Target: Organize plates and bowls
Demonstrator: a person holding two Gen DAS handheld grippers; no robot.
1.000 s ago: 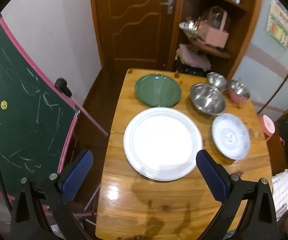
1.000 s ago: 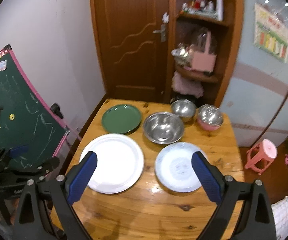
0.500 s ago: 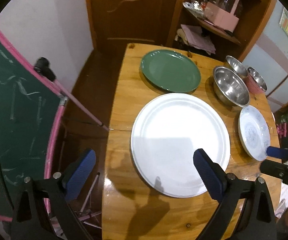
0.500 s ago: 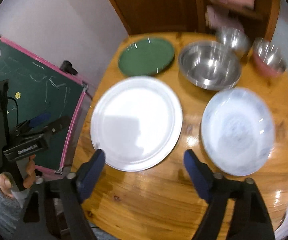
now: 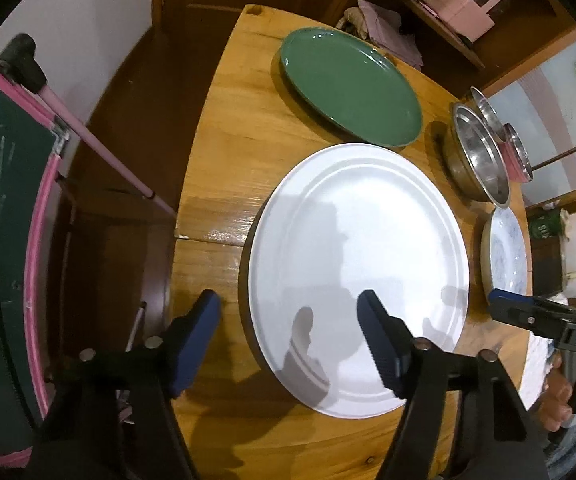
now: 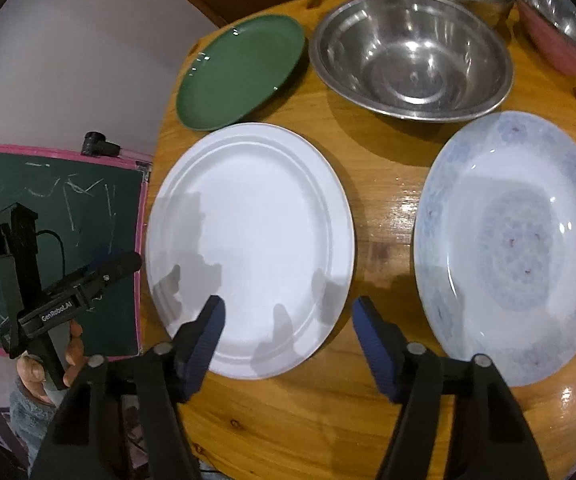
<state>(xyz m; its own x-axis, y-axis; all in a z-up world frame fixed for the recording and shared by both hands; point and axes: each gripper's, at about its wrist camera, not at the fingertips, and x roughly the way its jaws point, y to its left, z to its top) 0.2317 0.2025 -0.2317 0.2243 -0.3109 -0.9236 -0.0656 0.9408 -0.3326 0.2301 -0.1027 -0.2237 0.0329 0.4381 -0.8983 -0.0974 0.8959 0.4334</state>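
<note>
We hold the left gripper over the white plate's near-left rim, jaws apart and just narrowing. Our right gripper, likewise apart and closing on nothing, straddles its near-right rim.

My two wrist cameras looked steeply down, close over the table's near edge, sharing the white plate.

"GenRoboAI" on left gripper (white lettering)

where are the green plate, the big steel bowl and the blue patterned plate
green plate (image 6: 239, 72), right wrist view, centre of its face
big steel bowl (image 6: 412, 76), right wrist view, inner bottom
blue patterned plate (image 6: 520, 248), right wrist view, central pattern
</note>
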